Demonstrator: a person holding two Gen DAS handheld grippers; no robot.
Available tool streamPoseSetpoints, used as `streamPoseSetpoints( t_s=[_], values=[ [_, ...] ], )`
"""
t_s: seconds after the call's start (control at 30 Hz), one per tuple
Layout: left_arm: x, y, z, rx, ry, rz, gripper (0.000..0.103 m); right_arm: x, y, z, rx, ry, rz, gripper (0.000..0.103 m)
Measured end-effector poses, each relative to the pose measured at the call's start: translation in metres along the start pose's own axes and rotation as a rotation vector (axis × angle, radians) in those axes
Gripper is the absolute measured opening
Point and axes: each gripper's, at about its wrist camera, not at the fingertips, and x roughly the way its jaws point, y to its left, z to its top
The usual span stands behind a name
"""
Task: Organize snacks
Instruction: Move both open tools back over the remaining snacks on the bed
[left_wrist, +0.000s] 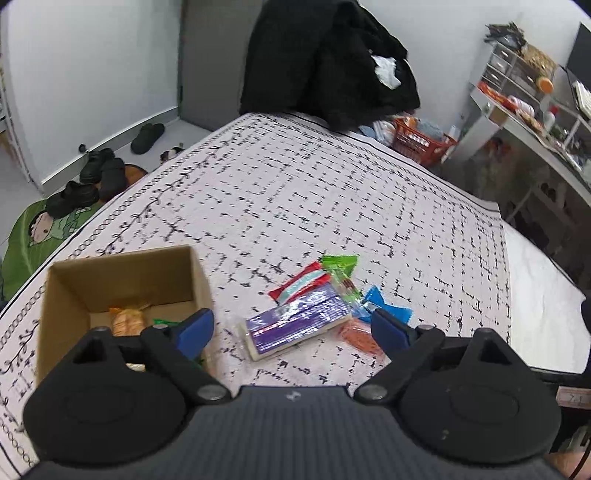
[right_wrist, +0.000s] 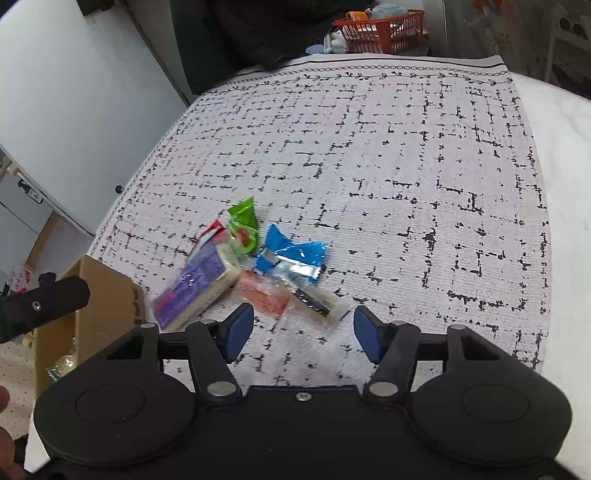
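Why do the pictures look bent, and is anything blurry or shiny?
Both views are fisheye: the patterned cloth bulges and its border curves. In the left wrist view the purple packet shows glare. In the right wrist view that packet looks smeared, while the blue wrapper catches light.

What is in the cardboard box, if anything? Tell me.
Not empty. The open-topped cardboard box holds at least an orange-wrapped snack and something green; the left gripper hides the rest.
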Motion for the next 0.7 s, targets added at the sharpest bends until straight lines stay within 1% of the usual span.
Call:
streamPoseSetpoints(
  t_s=[0.2,0.47,0.57,0.7],
  values=[
    [0.025,-0.011,0.001,0.036,0.054,-0.009,0.089,0.015,-0.013,-0.001,0.012,-0.002,0.003,0.056],
    [0.061,-0.023,0.005,0.118,0.137,0.022,0.087,0.032,-0.009,0.002,-0.026,0.000,0.014,0.055],
    [0.075,-0.027,0.004,0.149,0.176,0.039,0.087,0.038,-0.010,0.003,-0.031,0.008,0.015,0.051],
    [0.092,-0.029,0.003,0.171,0.218,0.061,0.087,0.043,-0.009,0.004,-0.044,0.000,0.011,0.049]
  ],
)
